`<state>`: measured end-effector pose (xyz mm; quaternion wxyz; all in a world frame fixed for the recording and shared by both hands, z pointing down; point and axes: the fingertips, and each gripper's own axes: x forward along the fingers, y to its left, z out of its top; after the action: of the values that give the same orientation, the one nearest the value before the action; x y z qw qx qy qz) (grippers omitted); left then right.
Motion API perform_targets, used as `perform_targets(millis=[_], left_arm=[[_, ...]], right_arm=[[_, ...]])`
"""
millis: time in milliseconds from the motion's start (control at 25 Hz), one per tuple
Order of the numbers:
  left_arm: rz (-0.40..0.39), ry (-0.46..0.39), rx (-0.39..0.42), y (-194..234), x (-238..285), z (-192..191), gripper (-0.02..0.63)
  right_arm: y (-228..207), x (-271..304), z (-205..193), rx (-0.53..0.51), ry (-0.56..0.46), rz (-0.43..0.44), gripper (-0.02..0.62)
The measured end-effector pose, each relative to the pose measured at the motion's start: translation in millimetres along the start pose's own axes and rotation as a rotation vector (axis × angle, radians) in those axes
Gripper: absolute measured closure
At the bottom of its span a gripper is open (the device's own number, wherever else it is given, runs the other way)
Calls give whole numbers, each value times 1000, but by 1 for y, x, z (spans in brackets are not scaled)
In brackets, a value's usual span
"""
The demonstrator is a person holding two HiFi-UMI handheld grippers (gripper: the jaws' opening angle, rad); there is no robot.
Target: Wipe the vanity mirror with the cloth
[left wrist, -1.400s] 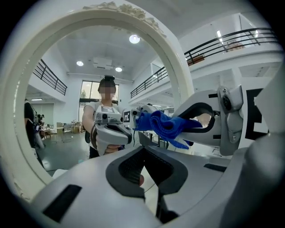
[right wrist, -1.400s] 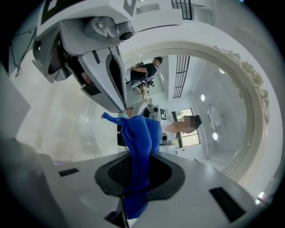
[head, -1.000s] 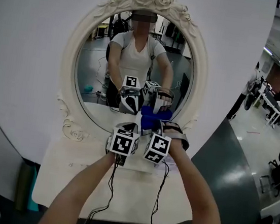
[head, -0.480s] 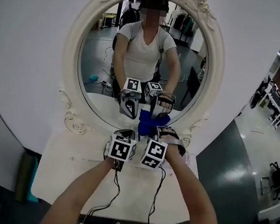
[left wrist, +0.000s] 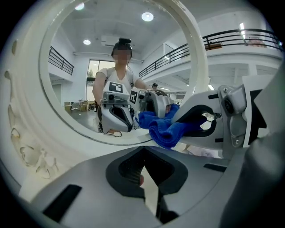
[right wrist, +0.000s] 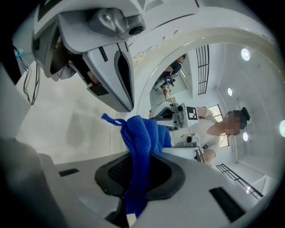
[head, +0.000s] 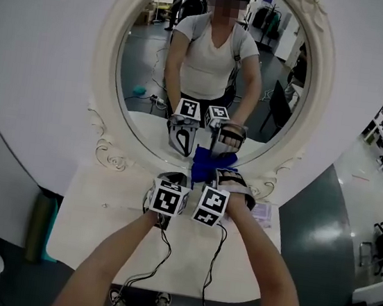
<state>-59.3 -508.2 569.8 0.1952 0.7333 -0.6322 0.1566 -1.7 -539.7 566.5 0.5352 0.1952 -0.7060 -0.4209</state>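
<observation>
- R gripper (right wrist: 139,176): jaws clamped on blue cloth (right wrist: 144,133), which bunches up out front.
- Cloth is at bottom edge of mirror (head: 147,66), by white frame (head: 108,61); can't tell if it's touching glass.
- L gripper (left wrist: 143,169): jaws pressed together, nothing btwn, just beside R gripper.
- Both over white table (head: 91,226).

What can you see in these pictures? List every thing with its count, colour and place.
vanity mirror: one, white ornate oval frame, at the back of the table
vanity table: one, white, under the mirror
cloth: one, blue, at the mirror's lower edge
cables: two, black, trailing over the table's front
left claw: one, grey, shut, empty
right claw: one, grey, shut on the cloth
forearms: two, bare, behind the claws
</observation>
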Motion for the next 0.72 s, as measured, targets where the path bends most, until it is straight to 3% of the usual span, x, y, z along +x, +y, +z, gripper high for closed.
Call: perform_targets(millis=[240, 440, 600, 720], left_arm=[[6, -5, -2, 3, -4, 2, 601], [30, -50, -136, 17, -15, 9, 601], [101, -39, -139, 29, -27, 8, 601], [107, -58, -134, 28, -42, 12, 601]], right_arm=[[1, 2, 0, 5, 2, 12, 528], [-1, 0, 1, 14, -10, 12, 528], [-7, -10, 4, 107, -55, 7, 528], [-16, -26, 15, 179, -131, -22, 528]])
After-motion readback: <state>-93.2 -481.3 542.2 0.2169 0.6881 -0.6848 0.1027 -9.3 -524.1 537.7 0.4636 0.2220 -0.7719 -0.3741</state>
